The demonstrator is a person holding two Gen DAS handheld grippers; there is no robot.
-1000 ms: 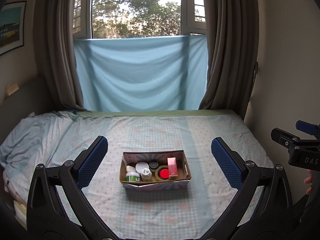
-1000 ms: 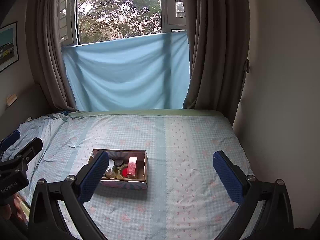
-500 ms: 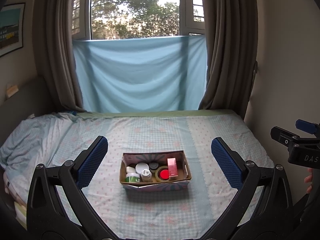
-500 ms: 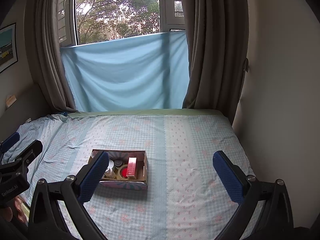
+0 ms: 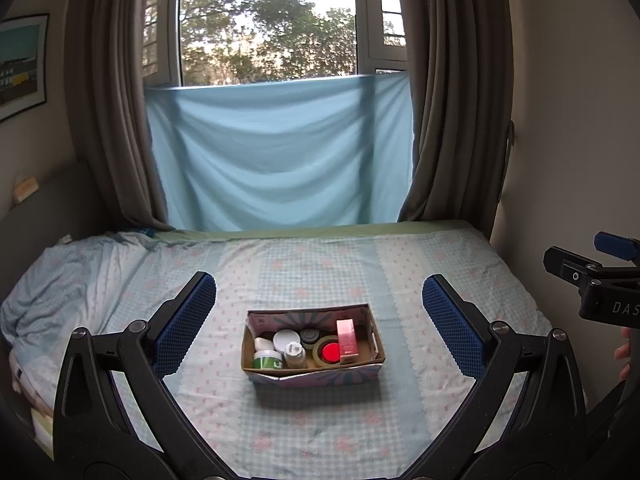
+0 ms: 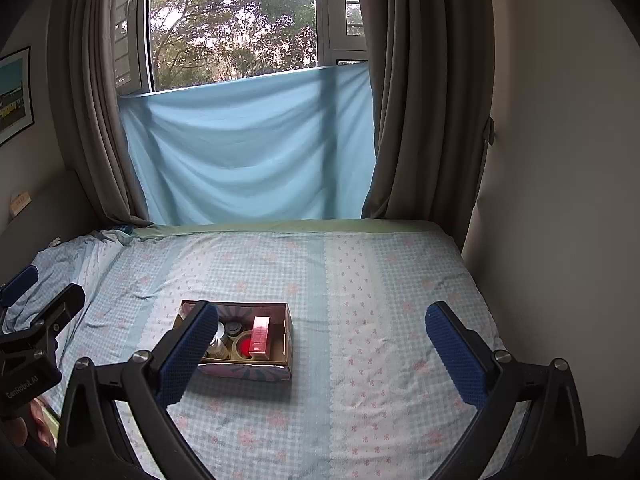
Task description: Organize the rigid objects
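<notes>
Both tools gape empty. Left wrist view: left tool [image 5: 318,322] frames an open patterned cardboard box [image 5: 312,376] on the checked bed [image 5: 320,432], holding white jars, tape roll, upright pink carton [image 5: 347,340] at 3 o'clock; approach from above. Right wrist view: right tool [image 6: 320,354] has the box at 9 o'clock

A bed [image 5: 320,432] fills the lower room, spread with a pale blue checked sheet [image 6: 360,280] dotted with small pink flowers; a rumpled blanket [image 5: 68,280] lies along its left edge. At the bed's far edge a window [image 5: 268,24] shows leafy trees in soft daylight, its lower half covered by a light blue cloth [image 5: 280,152]. Heavy grey-brown curtains [image 6: 432,92] hang on both sides. Plain cream walls [image 6: 560,160] close the right side; a framed picture [image 5: 20,64] hangs on the left wall.
</notes>
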